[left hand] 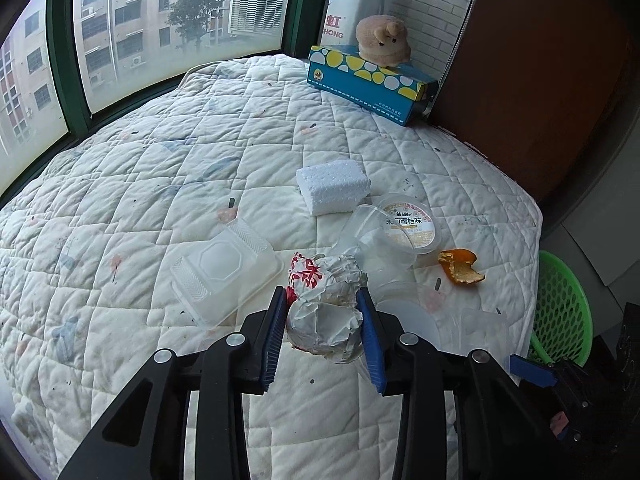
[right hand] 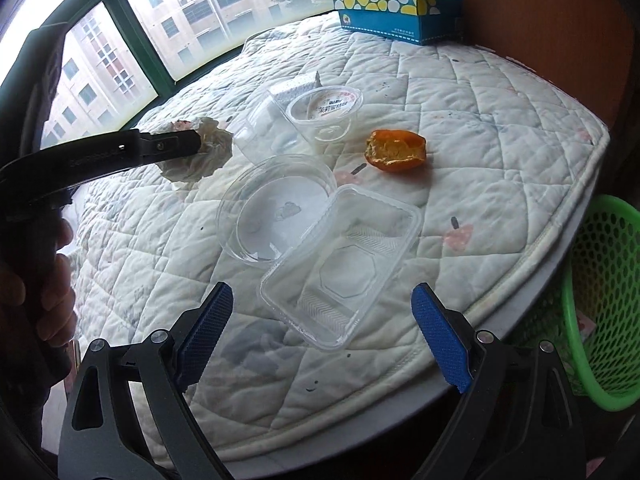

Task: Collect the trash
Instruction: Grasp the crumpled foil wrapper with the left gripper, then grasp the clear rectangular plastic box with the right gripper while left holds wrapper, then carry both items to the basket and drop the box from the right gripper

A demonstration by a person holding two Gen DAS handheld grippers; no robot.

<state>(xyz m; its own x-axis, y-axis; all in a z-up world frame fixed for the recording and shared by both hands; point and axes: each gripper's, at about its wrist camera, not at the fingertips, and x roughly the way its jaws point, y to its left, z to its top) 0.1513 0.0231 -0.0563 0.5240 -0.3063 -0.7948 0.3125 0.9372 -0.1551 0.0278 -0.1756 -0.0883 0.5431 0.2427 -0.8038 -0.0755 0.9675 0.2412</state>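
Observation:
My left gripper (left hand: 323, 296) is shut on a crumpled paper wrapper (left hand: 326, 312), white with red print, held just above the quilted table cover (left hand: 160, 168). The right wrist view shows that same wrapper (right hand: 200, 152) at the tip of the left gripper's black arm. My right gripper (right hand: 322, 294) stands open over a clear rectangular plastic tray (right hand: 344, 264), whose near end lies between the blue pads without touching them. Beside it sit a clear round lid (right hand: 276, 208), a clear cup (right hand: 324, 116) and an orange peel (right hand: 396, 148). A green mesh basket (right hand: 600, 312) stands off the table's right edge.
A white foam block (left hand: 332, 186) and another clear tray (left hand: 224, 276) lie mid-table. At the far corner a blue tissue box (left hand: 372, 80) carries a plush toy (left hand: 384, 40). Windows run behind the table, and a brown panel (left hand: 540, 80) stands to the right. A hand (right hand: 52, 292) grips the left tool.

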